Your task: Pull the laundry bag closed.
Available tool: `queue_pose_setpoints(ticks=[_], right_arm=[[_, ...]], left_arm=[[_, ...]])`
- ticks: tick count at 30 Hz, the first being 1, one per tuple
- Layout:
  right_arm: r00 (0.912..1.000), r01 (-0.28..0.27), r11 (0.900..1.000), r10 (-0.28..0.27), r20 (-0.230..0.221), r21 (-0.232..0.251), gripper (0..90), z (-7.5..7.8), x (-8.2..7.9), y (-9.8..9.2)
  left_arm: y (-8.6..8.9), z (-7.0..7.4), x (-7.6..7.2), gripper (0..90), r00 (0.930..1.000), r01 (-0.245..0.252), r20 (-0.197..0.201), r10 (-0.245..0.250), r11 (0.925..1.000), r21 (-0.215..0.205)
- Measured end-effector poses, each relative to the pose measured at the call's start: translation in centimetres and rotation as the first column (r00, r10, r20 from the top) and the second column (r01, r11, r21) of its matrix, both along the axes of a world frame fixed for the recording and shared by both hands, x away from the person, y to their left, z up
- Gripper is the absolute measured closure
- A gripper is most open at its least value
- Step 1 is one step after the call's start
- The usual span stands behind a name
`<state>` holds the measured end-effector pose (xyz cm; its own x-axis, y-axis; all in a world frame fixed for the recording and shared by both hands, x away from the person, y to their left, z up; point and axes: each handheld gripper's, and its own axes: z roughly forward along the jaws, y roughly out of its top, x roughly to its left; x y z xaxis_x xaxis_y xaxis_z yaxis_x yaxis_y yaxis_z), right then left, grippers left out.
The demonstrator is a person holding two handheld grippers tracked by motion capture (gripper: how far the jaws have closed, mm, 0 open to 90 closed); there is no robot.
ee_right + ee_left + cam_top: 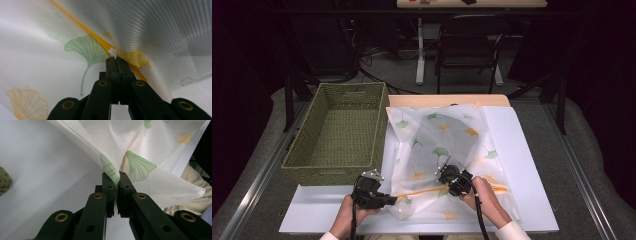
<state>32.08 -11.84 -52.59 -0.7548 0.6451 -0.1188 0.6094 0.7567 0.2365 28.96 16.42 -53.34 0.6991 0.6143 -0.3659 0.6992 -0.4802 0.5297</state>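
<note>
Left gripper [117, 179] jaws pinching mesh bag [437, 150], right gripper [116, 61] jaws clamping zipper pull [113, 52]

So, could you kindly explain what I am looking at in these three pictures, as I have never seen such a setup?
A person at a table holds a hand-held two-jaw gripper in each hand. The high view looks down from above; each of the other two is taken by a camera riding on one gripper. On the white board lie a woven basket and a mesh laundry bag printed with ginkgo leaves. The left gripper is shut on a fold of the bag's mesh near its edge; the right gripper is shut on the small white zipper pull of its orange zipper.
</note>
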Motion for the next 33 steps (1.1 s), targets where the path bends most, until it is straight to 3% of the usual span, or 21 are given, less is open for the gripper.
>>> queue_pose_setpoints(ticks=[2,4,5,8,11,28,33], right_arm=[[0.9999,0.015,1.000,-0.015,0.006,-0.003,90.0,0.2,-0.1,-0.1],[0.9990,0.035,0.999,-0.034,0.029,-0.040,90.0,0.2,-0.2,-0.3],[0.9989,0.042,0.999,-0.042,0.022,-0.016,90.0,0.3,-0.2,-0.6],[0.9985,0.053,0.999,-0.052,0.017,-0.006,90.0,0.5,-0.4,-1.1],[0.9973,0.066,0.997,-0.065,0.032,-0.029,90.0,0.6,-0.5,-1.7],[0.9837,0.177,0.983,-0.176,0.037,-0.036,90.0,1.0,-0.7,-6.0],[0.9837,0.177,0.983,-0.176,0.037,-0.036,90.0,1.0,-0.7,-6.0]], left_arm=[[0.0,0.1,0.0,86.8,1.0000,0.000,0.003,0.000,1.0000,0.001],[0.1,0.1,0.1,86.8,1.0000,0.001,0.005,-0.001,1.0000,-0.002],[0.2,0.1,0.0,86.7,1.0000,0.001,0.005,0.000,1.0000,-0.004],[0.1,0.1,0.0,86.7,1.0000,0.001,0.005,-0.001,1.0000,-0.006],[0.2,0.2,0.0,86.7,1.0000,-0.007,0.006,0.007,0.9999,-0.011],[0.4,0.3,-0.1,86.7,0.9999,-0.007,0.010,0.007,0.9998,-0.018],[0.4,0.4,-0.1,86.6,0.9999,-0.004,0.014,0.004,0.9998,-0.017]])
